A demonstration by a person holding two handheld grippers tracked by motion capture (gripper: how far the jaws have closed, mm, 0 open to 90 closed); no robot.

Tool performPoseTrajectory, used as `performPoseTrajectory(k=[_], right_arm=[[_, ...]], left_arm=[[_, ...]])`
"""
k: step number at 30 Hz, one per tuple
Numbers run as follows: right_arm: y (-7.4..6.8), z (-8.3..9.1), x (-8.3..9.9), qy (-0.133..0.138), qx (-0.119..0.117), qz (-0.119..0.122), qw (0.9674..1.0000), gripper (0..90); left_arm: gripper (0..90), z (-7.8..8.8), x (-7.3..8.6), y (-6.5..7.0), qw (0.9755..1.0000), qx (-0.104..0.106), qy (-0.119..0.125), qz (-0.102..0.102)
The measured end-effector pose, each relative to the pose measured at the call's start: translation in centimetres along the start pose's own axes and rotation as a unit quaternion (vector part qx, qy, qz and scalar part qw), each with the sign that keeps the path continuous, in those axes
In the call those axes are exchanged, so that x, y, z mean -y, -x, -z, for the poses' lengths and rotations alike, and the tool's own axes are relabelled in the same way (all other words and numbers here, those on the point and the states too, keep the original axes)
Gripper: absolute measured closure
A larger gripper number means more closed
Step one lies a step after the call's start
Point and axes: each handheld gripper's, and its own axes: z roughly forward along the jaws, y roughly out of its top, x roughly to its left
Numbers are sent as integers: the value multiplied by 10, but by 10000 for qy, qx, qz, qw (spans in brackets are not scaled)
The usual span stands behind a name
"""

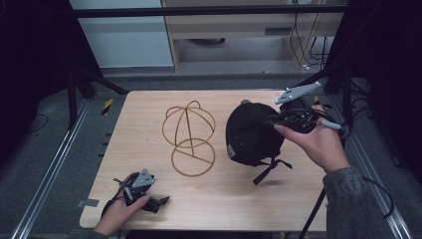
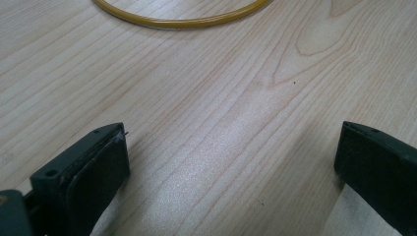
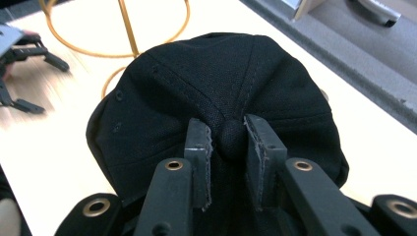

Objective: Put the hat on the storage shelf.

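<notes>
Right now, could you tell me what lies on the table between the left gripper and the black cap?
In the high view, the gold wire hat stand stands between the left gripper and the black cap; otherwise bare wooden table.

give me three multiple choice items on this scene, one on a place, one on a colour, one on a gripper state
1. Where is the wire stand relative to the cap in the high view?
A. left of it
B. right of it
C. under it

2. What colour is the cap?
A. white
B. black
C. red

3. How are the right gripper jaws?
A. wide open over bare table
B. shut on the cap's top button
C. shut on the wire stand

Answers:
1 A, the stand is at the table's middle and the cap is to its right.
2 B, the fabric is black in both views.
3 B, the right gripper view shows both pads pressing the button.
</notes>
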Motion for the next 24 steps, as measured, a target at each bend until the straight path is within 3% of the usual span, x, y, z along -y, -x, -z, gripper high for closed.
performPoseTrajectory(k=[5,24], right_arm=[[-5,11,-7,238,3,22,9997,737],[-19,28,-21,683,-39,63,9976,738]], left_arm=[[0,0,0,0,10000,0,0,1],[0,0,0,0,10000,2,0,2]])
